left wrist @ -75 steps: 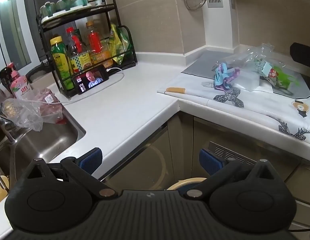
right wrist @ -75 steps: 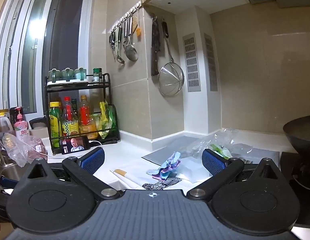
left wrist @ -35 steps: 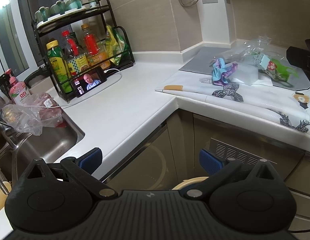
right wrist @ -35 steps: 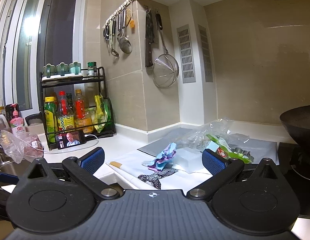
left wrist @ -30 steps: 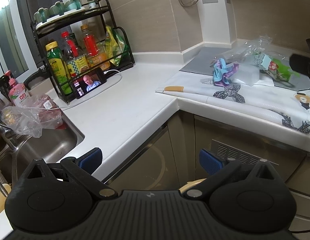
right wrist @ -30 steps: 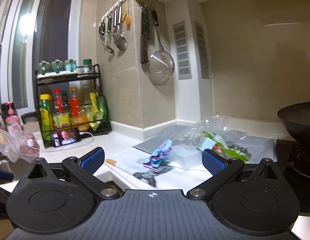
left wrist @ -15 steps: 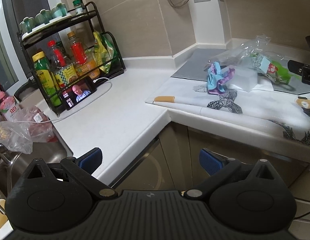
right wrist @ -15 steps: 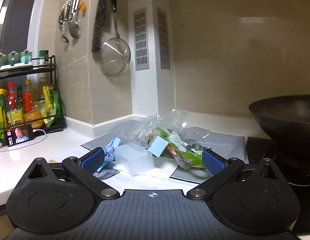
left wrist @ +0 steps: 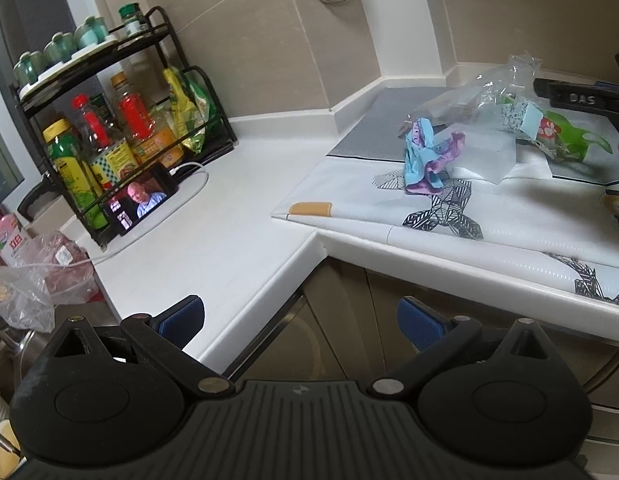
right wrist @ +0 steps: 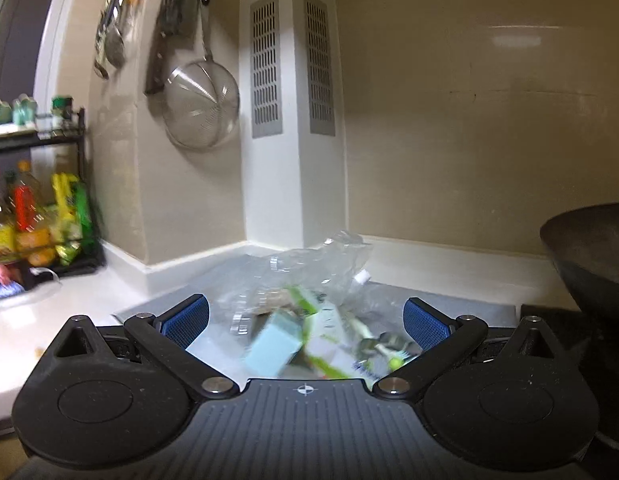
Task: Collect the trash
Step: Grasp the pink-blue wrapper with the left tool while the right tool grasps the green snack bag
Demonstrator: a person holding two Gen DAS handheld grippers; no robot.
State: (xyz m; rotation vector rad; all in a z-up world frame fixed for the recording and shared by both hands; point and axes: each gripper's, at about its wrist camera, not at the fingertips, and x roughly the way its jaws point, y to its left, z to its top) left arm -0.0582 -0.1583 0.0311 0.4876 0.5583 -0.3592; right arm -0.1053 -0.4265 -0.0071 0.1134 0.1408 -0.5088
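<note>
Both my claws are wide open and empty, so the crinkly clear plastic bag of trash just ahead of my right claw is not yet picked up.

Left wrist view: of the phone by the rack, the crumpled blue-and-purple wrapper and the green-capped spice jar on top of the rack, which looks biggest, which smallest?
1. Phone and crumpled wrapper: look about alike; I won't rank them.
2. Green-capped spice jar: smallest, though it stands farther from the camera.

— How are your two grippers set?
— Your left gripper is level with its jaws spread wide and nothing between the blue pads. Your right gripper is the same: jaws wide apart, pads bare, pointing forward and slightly down.
</note>
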